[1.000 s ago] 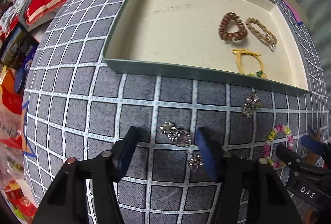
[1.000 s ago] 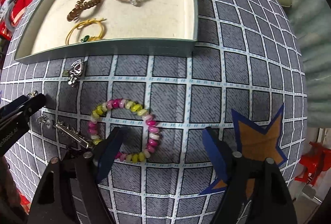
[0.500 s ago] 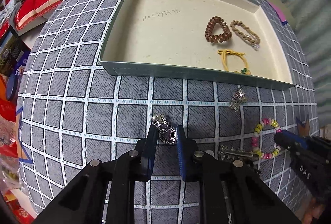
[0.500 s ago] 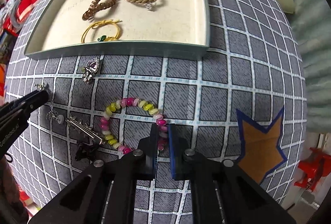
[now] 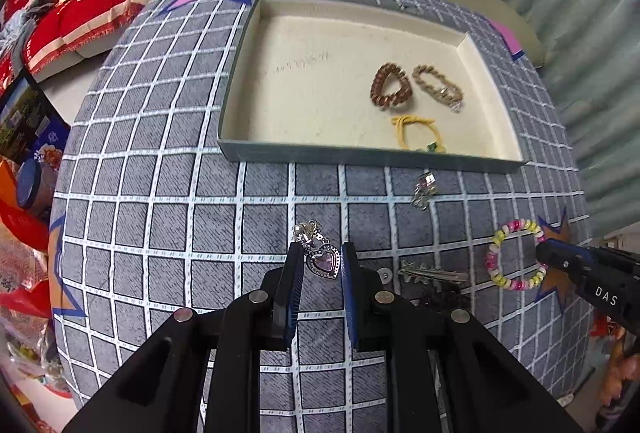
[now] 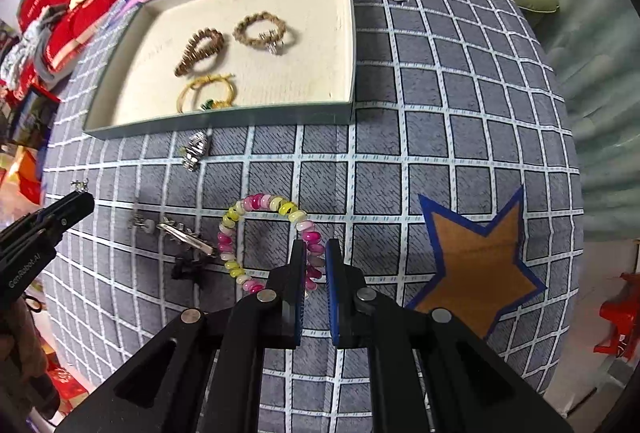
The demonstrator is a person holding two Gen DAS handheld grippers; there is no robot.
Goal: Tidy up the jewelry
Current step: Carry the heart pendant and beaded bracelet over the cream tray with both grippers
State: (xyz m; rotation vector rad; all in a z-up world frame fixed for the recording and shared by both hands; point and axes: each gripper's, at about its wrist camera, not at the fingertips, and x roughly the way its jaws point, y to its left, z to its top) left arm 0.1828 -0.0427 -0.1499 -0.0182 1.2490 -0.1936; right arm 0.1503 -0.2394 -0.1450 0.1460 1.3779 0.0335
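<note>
Where tray [image 5: 360, 155] blocks: silver charm [image 5: 423, 189].

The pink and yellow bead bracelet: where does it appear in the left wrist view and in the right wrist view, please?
Left wrist view: the bead bracelet is at the far right, on the checked cloth, with the right gripper at its edge.
Right wrist view: it is at lower centre, its right side pinched between the fingers.
Shared landmark: the tray lies beyond it in both views.
</note>
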